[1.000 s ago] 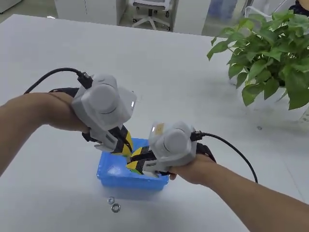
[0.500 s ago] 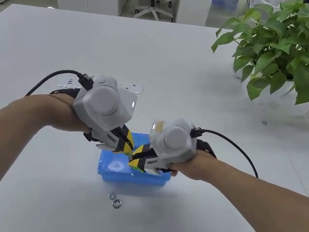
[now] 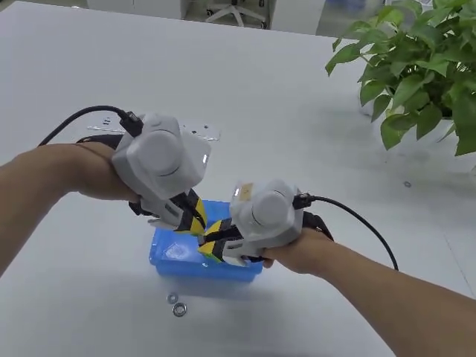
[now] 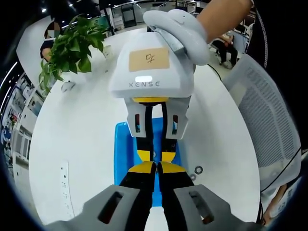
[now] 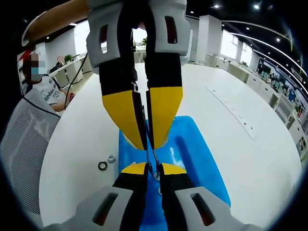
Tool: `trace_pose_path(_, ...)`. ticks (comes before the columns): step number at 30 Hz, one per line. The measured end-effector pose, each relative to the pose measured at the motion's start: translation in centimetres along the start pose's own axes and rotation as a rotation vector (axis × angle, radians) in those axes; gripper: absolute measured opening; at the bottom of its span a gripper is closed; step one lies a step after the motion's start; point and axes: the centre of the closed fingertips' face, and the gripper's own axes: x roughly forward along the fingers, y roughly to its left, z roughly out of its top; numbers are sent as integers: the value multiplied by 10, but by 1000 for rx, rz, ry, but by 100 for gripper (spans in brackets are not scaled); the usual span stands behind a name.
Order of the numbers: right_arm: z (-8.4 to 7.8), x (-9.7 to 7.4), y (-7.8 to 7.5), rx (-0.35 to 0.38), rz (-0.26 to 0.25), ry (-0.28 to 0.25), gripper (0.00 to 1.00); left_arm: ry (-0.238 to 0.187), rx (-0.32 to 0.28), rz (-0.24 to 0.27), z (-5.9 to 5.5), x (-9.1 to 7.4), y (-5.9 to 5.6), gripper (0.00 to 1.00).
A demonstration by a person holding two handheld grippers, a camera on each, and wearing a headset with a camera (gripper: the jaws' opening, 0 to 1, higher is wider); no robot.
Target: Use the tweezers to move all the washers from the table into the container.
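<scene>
— Any writing in the head view?
— None I can read. The left gripper (image 3: 195,223) and right gripper (image 3: 210,249), both in smooth grey plastic shells, meet tip to tip. Their yellow-and-black fingers are right over the blue plastic container (image 3: 193,266). Two small metal washers (image 3: 179,310) lie on the matte white table (image 3: 297,111), just past the container's near wall and apart from the fingertips.
— And the left gripper view?
— The right gripper's housing reads "XENSE" (image 4: 144,84), below a tan sticker (image 4: 149,59) with one handwritten character. The left's own fingers are closed to a dark slit. The ring-shaped washers sit off to their right.
— The right gripper view?
— A thin steel strip, the tweezers (image 5: 148,130), is clamped between the left's yellow pads. It runs down into the narrow gap between the right's fingers. Whether those pinch it, I cannot tell. The washers lie to their left.
</scene>
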Motion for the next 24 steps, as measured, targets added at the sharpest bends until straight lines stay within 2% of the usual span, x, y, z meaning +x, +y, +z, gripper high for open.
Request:
trace_pose_path(13, 6, -9, 0, -10, -17, -9, 11, -1, 14, 7, 9, -7, -1, 6)
trace_pose_path(24, 16, -22, 5, -30, -32, -15, 11, 2, 26, 19, 21, -20, -8, 6)
